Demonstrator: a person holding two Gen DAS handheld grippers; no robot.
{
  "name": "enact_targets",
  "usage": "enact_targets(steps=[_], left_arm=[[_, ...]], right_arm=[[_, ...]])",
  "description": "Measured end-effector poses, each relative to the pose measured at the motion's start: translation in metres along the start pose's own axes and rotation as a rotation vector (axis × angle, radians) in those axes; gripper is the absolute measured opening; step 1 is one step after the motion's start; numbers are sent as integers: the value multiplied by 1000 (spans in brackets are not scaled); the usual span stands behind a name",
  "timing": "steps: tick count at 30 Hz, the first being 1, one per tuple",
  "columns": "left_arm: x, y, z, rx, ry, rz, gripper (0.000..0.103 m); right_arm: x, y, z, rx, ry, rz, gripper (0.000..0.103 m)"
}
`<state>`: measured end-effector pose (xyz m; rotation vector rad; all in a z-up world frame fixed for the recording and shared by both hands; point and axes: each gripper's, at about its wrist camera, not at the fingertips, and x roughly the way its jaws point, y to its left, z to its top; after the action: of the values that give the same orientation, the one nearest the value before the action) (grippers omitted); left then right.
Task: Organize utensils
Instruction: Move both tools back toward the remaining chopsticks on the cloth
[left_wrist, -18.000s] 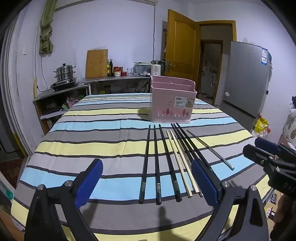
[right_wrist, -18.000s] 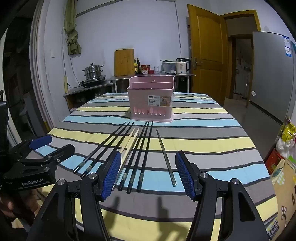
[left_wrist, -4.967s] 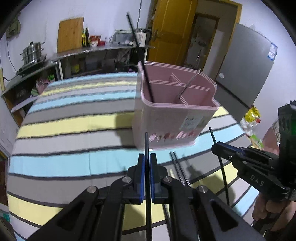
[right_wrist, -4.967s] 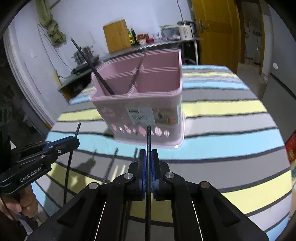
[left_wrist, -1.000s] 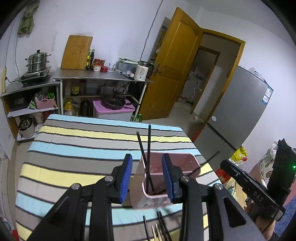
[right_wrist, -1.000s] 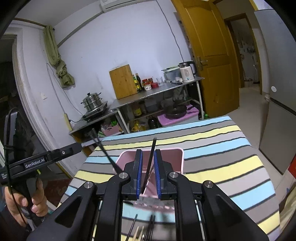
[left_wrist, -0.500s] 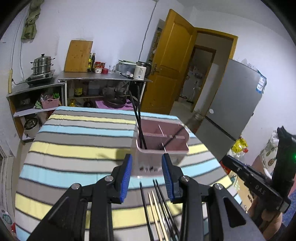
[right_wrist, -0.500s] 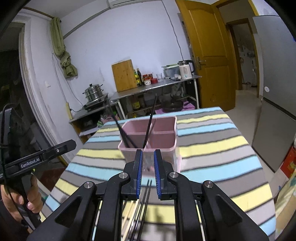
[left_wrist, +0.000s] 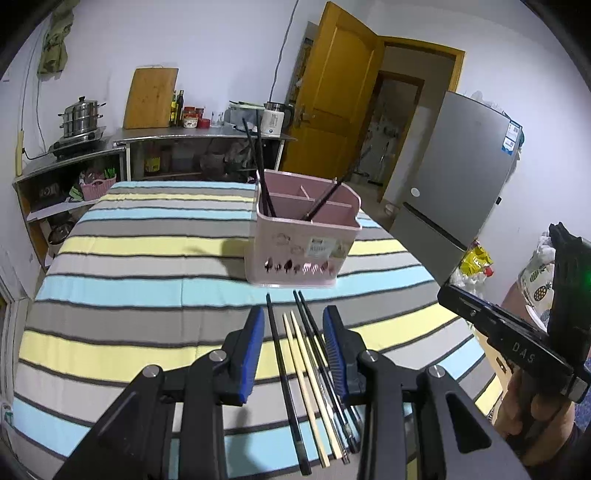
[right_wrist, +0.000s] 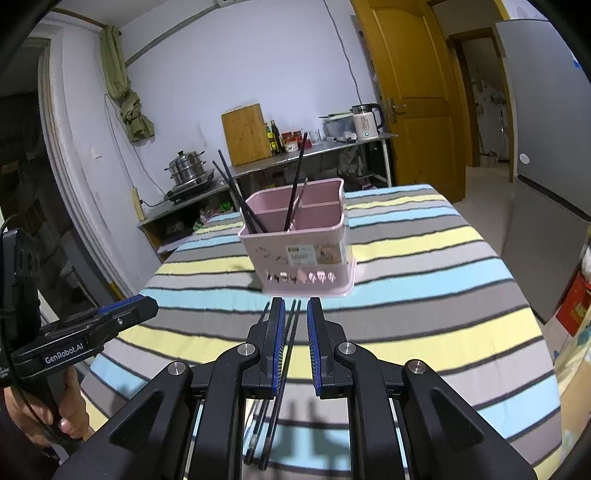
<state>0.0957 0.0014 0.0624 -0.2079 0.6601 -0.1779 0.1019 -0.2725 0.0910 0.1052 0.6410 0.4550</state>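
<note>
Both the left gripper (left_wrist: 293, 347) and right gripper (right_wrist: 295, 347) hover open and empty above loose chopsticks (left_wrist: 295, 365) lying before the pink utensil caddy (left_wrist: 301, 243).

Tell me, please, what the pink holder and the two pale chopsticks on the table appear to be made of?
Pink holder: likely moulded plastic, matte, with cut-out shapes near its base and a paper label. Pale chopsticks: probably bamboo or light wood, an unpainted beige beside the black ones.
</note>
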Motion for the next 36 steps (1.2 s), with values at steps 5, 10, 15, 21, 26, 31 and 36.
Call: enact_targets(steps=[5, 10, 15, 21, 26, 31, 36], left_arm=[[8, 4, -11, -11, 27, 7, 34], [21, 7, -19, -18, 59, 17, 34], [38, 10, -26, -16, 103, 32, 34], [60, 14, -33, -19, 157, 40, 34], [78, 15, -35, -14, 196, 43, 34], [92, 17, -38, -6, 231, 51, 34], [102, 18, -42, -5, 260, 58, 34]], right_arm=[[8, 0, -12, 2, 29, 3, 12], [18, -1, -18, 2, 55, 1, 12], [32, -3, -23, 7, 91, -3, 12], [53, -1, -34, 3, 147, 7, 12], [75, 4, -41, -7, 203, 17, 12], [94, 8, -49, -13, 252, 21, 12], [105, 8, -54, -12, 284, 23, 12]])
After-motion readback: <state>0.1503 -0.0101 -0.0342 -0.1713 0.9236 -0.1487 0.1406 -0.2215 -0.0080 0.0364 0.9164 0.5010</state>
